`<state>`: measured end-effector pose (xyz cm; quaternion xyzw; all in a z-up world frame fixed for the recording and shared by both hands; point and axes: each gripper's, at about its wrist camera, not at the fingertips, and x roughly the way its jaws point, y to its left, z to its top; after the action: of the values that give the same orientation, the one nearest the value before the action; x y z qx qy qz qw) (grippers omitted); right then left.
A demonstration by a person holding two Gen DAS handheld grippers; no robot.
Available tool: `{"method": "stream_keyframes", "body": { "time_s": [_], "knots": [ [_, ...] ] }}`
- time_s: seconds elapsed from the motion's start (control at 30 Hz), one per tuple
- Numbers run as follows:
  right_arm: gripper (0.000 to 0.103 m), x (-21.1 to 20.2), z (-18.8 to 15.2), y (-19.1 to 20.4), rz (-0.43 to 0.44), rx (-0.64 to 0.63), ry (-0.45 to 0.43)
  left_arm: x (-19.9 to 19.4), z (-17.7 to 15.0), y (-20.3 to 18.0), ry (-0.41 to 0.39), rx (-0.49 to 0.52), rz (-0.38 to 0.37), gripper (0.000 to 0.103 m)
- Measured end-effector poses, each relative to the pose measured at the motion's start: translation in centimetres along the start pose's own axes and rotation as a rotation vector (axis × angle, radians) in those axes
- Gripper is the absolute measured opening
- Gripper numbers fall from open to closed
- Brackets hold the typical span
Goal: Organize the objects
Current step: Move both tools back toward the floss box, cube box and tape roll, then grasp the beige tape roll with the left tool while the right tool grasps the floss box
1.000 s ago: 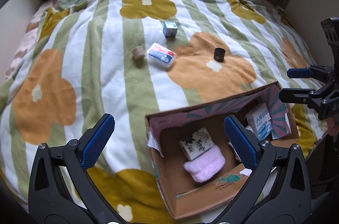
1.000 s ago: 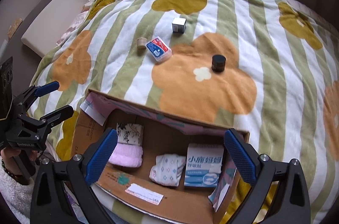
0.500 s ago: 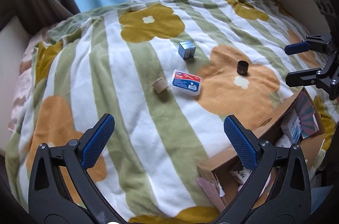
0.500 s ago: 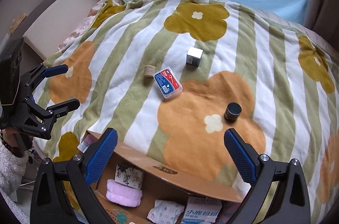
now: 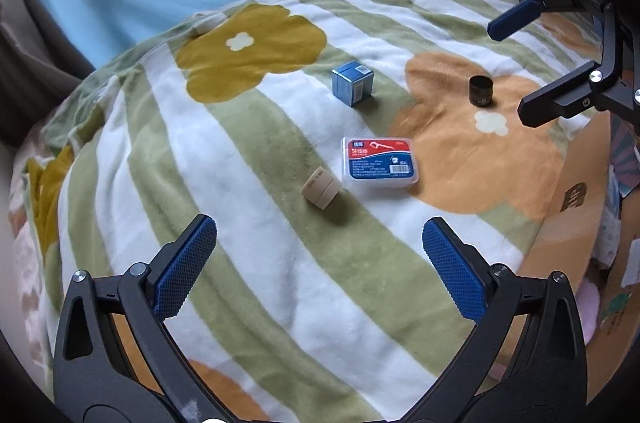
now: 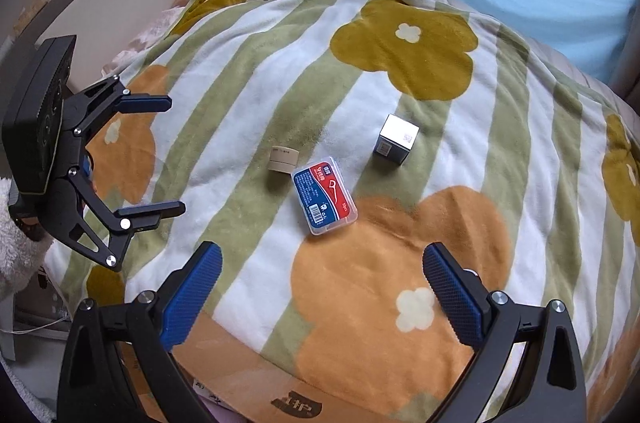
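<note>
both my left gripper and right gripper hang spread wide and empty. still loose on the blanket: dental floss pick box, beige tape roll, blue carton, black jar. cardboard box already holds some items.

Ahead of the left gripper, on the blanket, lies the roll; just right of it the case, the cube beyond, the jar far right near the right gripper; the carton sits right
</note>
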<state>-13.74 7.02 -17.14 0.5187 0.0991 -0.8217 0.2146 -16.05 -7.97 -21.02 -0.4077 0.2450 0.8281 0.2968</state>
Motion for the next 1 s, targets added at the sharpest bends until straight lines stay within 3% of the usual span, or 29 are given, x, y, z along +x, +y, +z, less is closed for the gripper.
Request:
{"method": "stream_keyframes", "body": {
  "time_s": [0.23,0.47,0.67,0.93,1.0],
  "knots": [
    [0.1,4.8,2.0,-0.7,0.011,-0.049,0.036,5.1,0.6,0.5,0.019,0.107,-0.021,0.094],
    [0.097,9.5,3.4,-1.4,0.028,-0.066,0.058,9.0,0.8,-0.5,0.034,0.218,-0.023,0.075],
    [0.089,12.6,3.5,-1.5,0.042,-0.088,0.095,10.5,0.5,-0.6,0.039,0.255,-0.057,0.069],
    [0.087,14.7,3.3,-1.3,0.057,-0.107,0.13,12.0,0.3,-1.3,0.063,0.299,-0.081,0.053],
    [0.079,15.0,3.3,-1.2,0.055,-0.12,0.138,12.3,0.2,-1.4,0.076,0.299,-0.087,0.043]
  ]
}}
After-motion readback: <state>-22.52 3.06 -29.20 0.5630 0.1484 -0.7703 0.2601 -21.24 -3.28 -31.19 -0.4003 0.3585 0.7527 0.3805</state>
